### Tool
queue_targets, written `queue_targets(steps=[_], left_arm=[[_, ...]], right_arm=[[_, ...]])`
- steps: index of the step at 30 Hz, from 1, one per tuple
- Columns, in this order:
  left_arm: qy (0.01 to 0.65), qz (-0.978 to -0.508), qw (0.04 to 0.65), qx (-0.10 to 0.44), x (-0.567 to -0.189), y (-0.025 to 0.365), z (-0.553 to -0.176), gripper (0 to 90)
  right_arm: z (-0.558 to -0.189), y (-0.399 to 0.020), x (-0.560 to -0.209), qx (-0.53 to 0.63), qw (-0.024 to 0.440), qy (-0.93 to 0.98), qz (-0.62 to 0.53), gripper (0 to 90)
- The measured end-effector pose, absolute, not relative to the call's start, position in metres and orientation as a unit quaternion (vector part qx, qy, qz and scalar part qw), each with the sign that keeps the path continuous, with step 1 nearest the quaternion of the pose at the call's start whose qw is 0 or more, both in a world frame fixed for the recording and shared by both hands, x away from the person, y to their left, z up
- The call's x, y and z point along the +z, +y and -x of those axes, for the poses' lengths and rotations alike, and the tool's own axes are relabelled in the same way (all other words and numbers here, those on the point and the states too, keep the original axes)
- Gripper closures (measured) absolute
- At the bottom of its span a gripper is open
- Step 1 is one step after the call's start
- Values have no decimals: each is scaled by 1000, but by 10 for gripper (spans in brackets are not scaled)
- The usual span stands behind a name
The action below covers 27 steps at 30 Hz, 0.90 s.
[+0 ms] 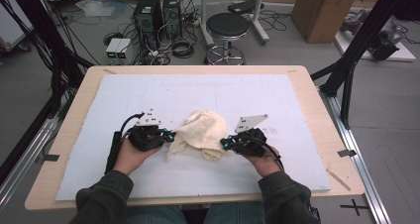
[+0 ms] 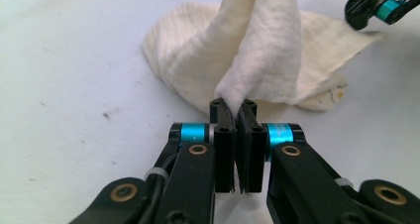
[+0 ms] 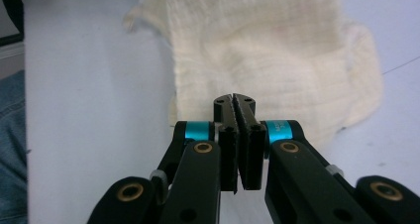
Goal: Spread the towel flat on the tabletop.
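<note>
Cream cloth (image 1: 200, 131) lies bunched near the middle of the white mat (image 1: 148, 92) on the wooden tabletop (image 1: 79, 102), between the two grippers. Left gripper (image 1: 169, 136) sits at the cloth's left edge, right gripper (image 1: 224, 143) at its right edge, each held in one of the person's hands.

Left gripper view: jaws are clenched on a fold of the cloth (image 2: 257, 60), pads pressed together with fabric pinched at the tips; that pinched part rises up off the mat as a tall peak while the rest lies flat behind it. The other gripper (image 2: 374, 6) shows at the top right, at the far edge of the cloth.

Right gripper view: jaws are closed tight, tips right at the near edge of the cloth (image 3: 267, 50); the fabric hem seems caught between the pads, thin bit only, hard to see how much.

Containers: a cardboard box (image 1: 324, 11) stands on the floor beyond the tabletop, flaps open, contents not visible. A black stool (image 1: 227, 28) and computer towers (image 1: 158, 13) stand on the floor too.
</note>
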<state>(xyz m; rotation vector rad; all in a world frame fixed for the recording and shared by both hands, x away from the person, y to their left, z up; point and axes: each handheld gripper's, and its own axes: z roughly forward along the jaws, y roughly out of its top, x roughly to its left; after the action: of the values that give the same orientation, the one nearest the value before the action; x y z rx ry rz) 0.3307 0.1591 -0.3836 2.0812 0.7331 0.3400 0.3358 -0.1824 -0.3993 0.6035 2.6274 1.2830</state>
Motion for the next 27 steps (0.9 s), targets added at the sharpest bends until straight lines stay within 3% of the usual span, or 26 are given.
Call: queue_targets(steps=[7,16,21,27], left_arm=[[253,-855,426,151,-365,155,-314,862],[221,-886,393,113,-403,120,-309,829],[218,-885,405,74,-414,116,-313,664],[219,-869,440,54,-406,142,-311,551]], right_arm=[[-320,-204,-384,435,87,876,-189,888],[-303,-226,-407,409,71,890,-192,888],[-306,-233,-421,393,60,896,-198,888],[-308,-242,-424,397,56,893,-206,883]])
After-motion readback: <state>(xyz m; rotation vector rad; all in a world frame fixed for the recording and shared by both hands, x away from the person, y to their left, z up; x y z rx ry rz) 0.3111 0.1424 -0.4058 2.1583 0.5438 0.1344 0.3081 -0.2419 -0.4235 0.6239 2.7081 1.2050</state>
